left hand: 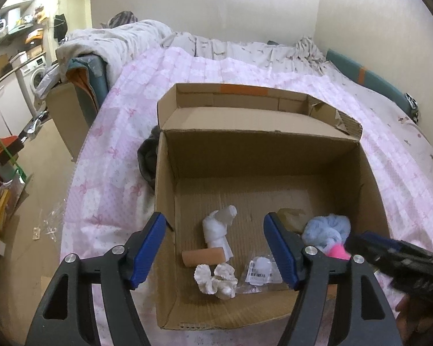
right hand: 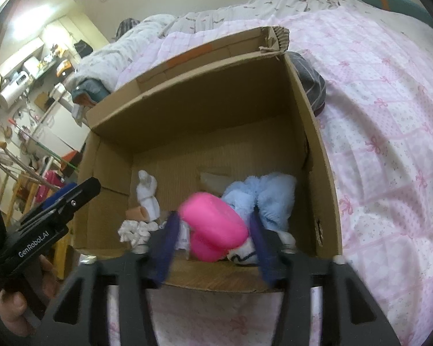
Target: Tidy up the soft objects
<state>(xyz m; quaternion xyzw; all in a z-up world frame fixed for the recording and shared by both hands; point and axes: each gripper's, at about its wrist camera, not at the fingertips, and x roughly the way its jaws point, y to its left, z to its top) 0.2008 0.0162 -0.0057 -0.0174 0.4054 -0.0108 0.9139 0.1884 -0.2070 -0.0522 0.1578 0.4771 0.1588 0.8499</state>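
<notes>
An open cardboard box (left hand: 259, 150) stands on a pink quilt (left hand: 115, 150). On its floor lie a white rolled cloth (left hand: 216, 227), a tan roll (left hand: 203, 256), a white scrunchie (left hand: 216, 282), a plastic packet (left hand: 259, 271) and a pale blue fluffy piece (left hand: 326, 227). My left gripper (left hand: 213, 219) hangs open above the box's near left part, with nothing between its fingers. My right gripper (right hand: 213, 216) stands open over the box's near right corner. A blurred pink soft thing (right hand: 213, 227) lies between its fingers, with a small gap at the right pad.
A dark grey cloth (left hand: 148, 158) lies on the quilt against the box's left wall. A rumpled duvet (left hand: 115, 43) is heaped at the bed's far end. Left of the bed are bare floor (left hand: 43, 173) and kitchen units with a washing machine (left hand: 36, 76).
</notes>
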